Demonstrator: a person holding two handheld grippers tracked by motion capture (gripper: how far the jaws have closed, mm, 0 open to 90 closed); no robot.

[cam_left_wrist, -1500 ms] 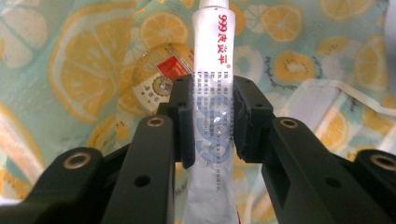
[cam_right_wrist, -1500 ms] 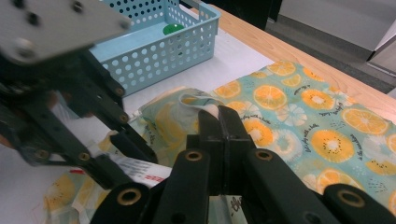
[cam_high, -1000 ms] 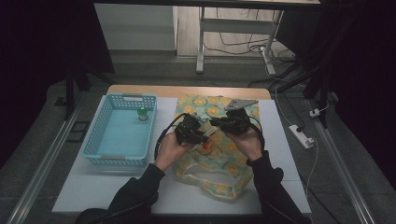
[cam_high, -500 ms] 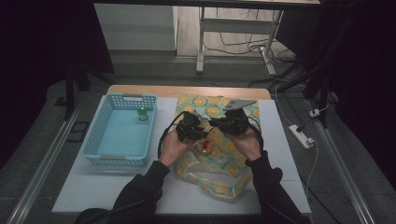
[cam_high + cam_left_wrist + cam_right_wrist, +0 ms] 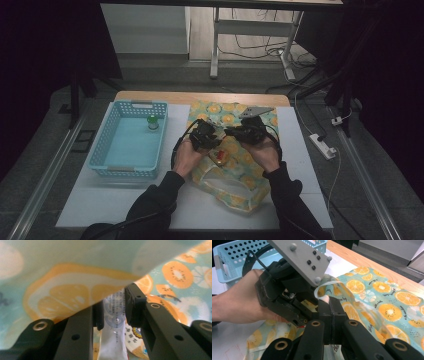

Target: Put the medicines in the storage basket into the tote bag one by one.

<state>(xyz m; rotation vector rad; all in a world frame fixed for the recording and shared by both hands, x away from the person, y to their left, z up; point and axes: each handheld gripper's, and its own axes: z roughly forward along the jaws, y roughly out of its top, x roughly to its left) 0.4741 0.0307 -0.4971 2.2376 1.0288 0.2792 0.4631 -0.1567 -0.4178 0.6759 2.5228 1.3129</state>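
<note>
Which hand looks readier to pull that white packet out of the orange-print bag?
Probably the left gripper: its jaws flank the white packet, while the right gripper pinches the bag edge.

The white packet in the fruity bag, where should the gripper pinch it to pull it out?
Probably pinch the white packet near its top end, across its flat faces, coming in through the bag's mouth. The packet is thin and stands between the left gripper jaws, which sit either side of it. The right gripper is shut on the bag's edge, lifting the orange-print bag open.
</note>
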